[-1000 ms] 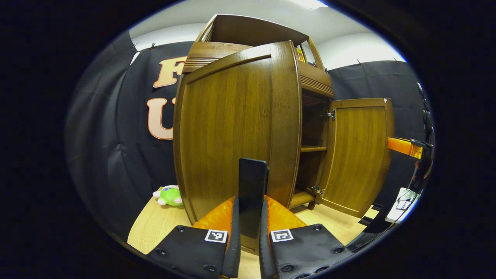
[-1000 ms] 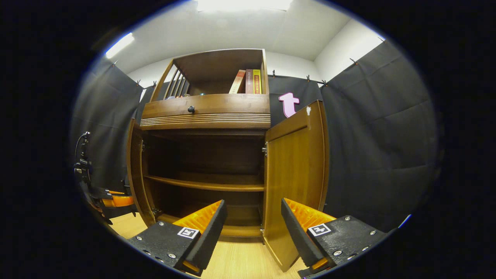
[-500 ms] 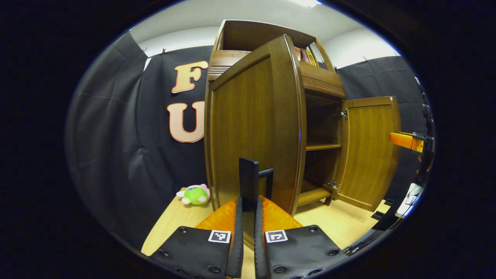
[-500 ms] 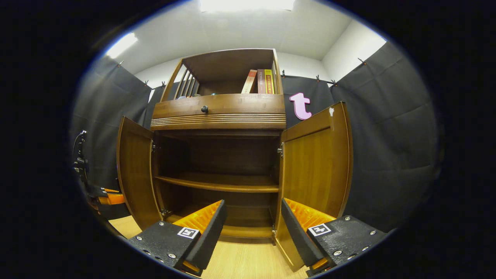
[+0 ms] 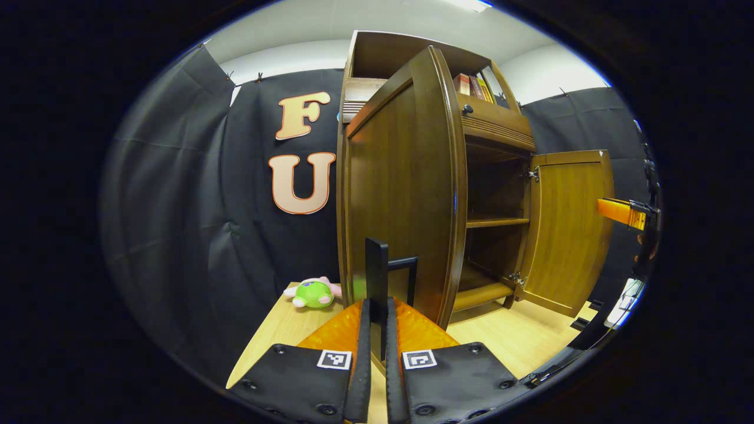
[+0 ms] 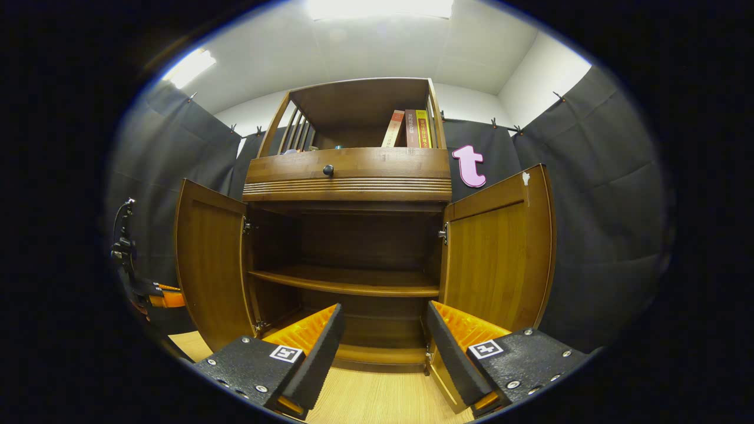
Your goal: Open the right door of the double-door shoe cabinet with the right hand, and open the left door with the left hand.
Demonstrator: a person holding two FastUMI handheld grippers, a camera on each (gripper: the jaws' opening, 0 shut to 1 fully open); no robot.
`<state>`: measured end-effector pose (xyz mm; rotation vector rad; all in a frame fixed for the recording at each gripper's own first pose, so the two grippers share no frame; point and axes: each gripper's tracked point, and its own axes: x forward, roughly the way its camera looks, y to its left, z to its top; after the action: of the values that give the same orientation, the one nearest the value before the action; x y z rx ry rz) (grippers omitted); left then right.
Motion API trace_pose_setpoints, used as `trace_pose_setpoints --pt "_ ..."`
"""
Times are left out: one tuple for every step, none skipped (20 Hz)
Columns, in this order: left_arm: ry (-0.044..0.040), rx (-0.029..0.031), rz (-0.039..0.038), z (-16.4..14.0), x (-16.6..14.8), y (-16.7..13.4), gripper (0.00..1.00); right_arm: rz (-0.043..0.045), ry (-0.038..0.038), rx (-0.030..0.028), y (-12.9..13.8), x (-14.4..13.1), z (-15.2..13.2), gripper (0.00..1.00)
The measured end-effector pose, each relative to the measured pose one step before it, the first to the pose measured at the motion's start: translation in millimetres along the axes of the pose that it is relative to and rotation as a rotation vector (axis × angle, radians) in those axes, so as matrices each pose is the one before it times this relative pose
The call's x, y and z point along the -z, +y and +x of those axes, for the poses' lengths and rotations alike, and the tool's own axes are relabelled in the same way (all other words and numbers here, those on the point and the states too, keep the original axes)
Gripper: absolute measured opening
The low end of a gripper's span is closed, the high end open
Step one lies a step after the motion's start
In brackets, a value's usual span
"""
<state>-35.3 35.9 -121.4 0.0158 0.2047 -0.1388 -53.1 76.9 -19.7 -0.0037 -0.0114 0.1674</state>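
A: Now the left door (image 5: 400,194) has swung wider than it stood a second ago. From the left gripper view we meet it nearly edge-on, where earlier its broad face was turned toward us.

B: And the left claw (image 5: 377,330)?

A: Closed tight on the dark handle (image 5: 377,277) of that door, both fingers pressing it. So the pull is still being carried out.

B: The right door (image 6: 498,253)?

A: Already standing well out from the shoe cabinet (image 6: 347,176), hinged at its right side. The right claw (image 6: 383,347) has backed off a little; its jaws stand wide apart with nothing between them.

B: So what's left?

A: Little, I'd judge. In the right gripper view both doors flare outward and the inner shelf (image 6: 347,281) is fully exposed. The left door may want a touch more swing, then release.

B: Anything nearby?

A: A green plush toy (image 5: 312,292) on the floor (image 6: 365,400) by the cabinet's left corner, apart from the door.
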Motion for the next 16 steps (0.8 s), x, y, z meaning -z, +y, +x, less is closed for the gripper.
trace_pose_setpoints --pt "-0.00104 -0.00238 -0.00038 -1.28 -0.79 1.79 0.17 -0.00001 0.00015 0.00163 -0.27 -0.16 0.94 0.87" --pt "0.00009 -0.00265 -0.00109 -1.89 0.46 2.01 0.17 0.00047 0.00013 0.00118 -0.09 0.63 0.80 0.98" --pt "0.00036 -0.00443 -0.00156 -1.14 0.57 2.94 0.18 0.00143 0.00119 -0.00009 0.56 0.68 0.31 0.98" --pt "-0.00015 -0.00646 0.00003 -0.33 -0.13 4.09 0.18 0.00156 0.00189 -0.00173 0.95 0.10 0.55 0.98" --pt "-0.00013 -0.00908 0.00035 0.34 -0.07 4.43 0.18 0.00158 0.00223 -0.00170 0.96 1.21 0.61 0.87" --pt "-0.00041 -0.01025 0.00099 -1.39 0.15 4.85 0.18 0.00083 0.00228 -0.00172 1.04 1.07 0.92 0.87" --pt "-0.00082 -0.00967 0.00045 -0.66 -0.27 5.34 0.17 -0.00043 0.00289 -0.00195 1.01 1.54 0.76 0.87" --pt "0.00069 -0.00683 0.00019 -1.19 0.65 4.78 0.17 -0.00020 0.00403 -0.00212 0.96 1.14 1.26 0.87" --pt "-0.00179 -0.00390 -0.00043 -0.23 -0.33 4.37 0.17 0.00218 0.00514 -0.00443 1.71 1.14 0.76 0.87" --pt "0.00021 -0.00212 -0.00507 0.01 0.11 2.91 0.17 0.00385 0.00493 -0.00779 2.77 1.39 0.05 0.87" --pt "-0.00052 -0.00124 -0.00892 -0.78 -0.17 2.52 0.17 0.00268 0.00519 -0.00537 1.99 0.66 0.50 0.97" --pt "0.00095 -0.00193 -0.00694 -0.23 0.04 2.03 0.17 0.00011 0.00353 -0.00376 1.67 1.11 0.64 0.97" --pt "0.00092 -0.00170 -0.00080 0.03 -0.08 2.21 0.17 -0.00182 0.00193 -0.00149 0.85 0.19 0.67 0.97" --pt "0.00012 -0.00391 0.00247 -0.50 1.00 0.94 0.17 -0.00224 0.00221 -0.00258 0.10 0.69 0.76 0.97" --pt "-0.00098 -0.00509 0.00320 -0.36 -0.65 2.93 0.17 -0.00107 0.00350 -0.00040 0.29 0.60 1.11 0.97" --pt "0.00033 -0.00591 0.00131 0.40 0.10 2.43 0.17 -0.00042 0.00357 0.00217 -0.31 2.00 -0.46 0.98"
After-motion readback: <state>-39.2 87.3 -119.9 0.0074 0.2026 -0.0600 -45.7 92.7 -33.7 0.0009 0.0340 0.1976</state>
